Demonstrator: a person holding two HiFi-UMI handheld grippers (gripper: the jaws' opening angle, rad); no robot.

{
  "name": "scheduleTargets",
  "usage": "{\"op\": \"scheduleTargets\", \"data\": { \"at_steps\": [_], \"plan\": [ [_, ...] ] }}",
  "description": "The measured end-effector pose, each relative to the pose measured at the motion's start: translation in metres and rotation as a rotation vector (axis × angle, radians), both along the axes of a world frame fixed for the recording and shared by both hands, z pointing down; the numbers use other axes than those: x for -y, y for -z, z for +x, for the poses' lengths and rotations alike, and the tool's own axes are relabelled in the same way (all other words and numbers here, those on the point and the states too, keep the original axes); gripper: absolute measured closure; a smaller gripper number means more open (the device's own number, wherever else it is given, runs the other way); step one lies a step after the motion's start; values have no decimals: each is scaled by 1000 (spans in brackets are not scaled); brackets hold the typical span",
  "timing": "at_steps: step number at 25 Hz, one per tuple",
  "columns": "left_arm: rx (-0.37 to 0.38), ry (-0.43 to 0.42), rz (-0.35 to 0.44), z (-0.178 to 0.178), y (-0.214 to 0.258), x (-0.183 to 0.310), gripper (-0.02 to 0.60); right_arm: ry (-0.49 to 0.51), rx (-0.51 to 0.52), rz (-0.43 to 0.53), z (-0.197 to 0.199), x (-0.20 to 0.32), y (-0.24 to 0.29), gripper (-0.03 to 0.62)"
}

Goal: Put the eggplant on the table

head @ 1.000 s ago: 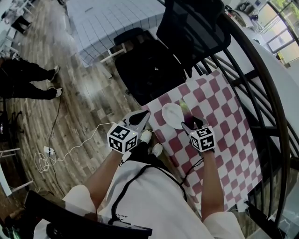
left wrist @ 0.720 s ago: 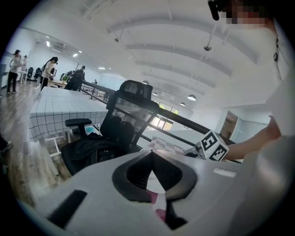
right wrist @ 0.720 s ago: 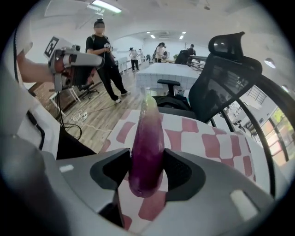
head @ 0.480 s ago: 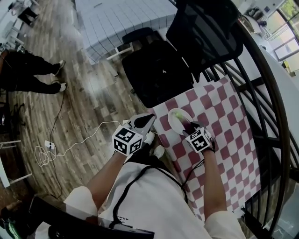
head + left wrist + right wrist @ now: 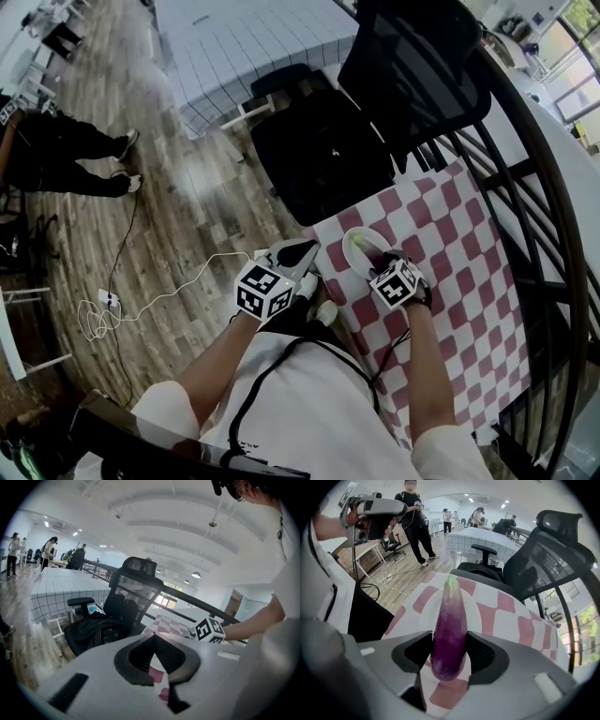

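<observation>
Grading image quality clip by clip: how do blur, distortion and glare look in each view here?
Head view: heavy fisheye bends the railing; windows at top right blow out. Right gripper view: eggplant fairly sharp, glossy highlights, dark round vignette. Left gripper view: the left gripper itself soft, office chair beyond clear, ceiling bright.

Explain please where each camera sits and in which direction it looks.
Head view: on the person's head, looking down at the checked table; both forearms, left tongs and right tongs show.
Left gripper view: on the left tongs, facing the office chair past closed, empty jaws; the right forearm shows.
Right gripper view: on the right tongs, facing along the gripped eggplant over the plate; the left tongs show.
Shared: both gripper views see chair and table.
</observation>
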State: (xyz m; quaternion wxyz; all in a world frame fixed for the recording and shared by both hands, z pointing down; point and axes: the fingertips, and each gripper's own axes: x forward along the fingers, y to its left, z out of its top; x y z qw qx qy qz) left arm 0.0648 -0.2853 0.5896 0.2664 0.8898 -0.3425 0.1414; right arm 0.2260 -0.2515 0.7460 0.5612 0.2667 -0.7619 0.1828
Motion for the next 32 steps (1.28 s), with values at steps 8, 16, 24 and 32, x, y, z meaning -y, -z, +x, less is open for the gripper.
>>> {"op": "scheduleTargets", "data": {
  "at_steps": [8, 16, 24, 32],
  "plan": [
    [8, -1, -2, -7, -1, 6, 578, 18, -50, 10, -1, 4, -3, 355],
    [8, -2, -10, -11, -3, 10, 578, 47, -96, 12, 0, 10, -7, 353],
    [11, 5, -5, -15, -2, 17, 578, 51, -99, 9, -5, 11, -8, 352],
    [13, 15, -10, -22, -4, 21, 578, 38, -85, 5, -5, 12, -7, 346]
  ]
}}
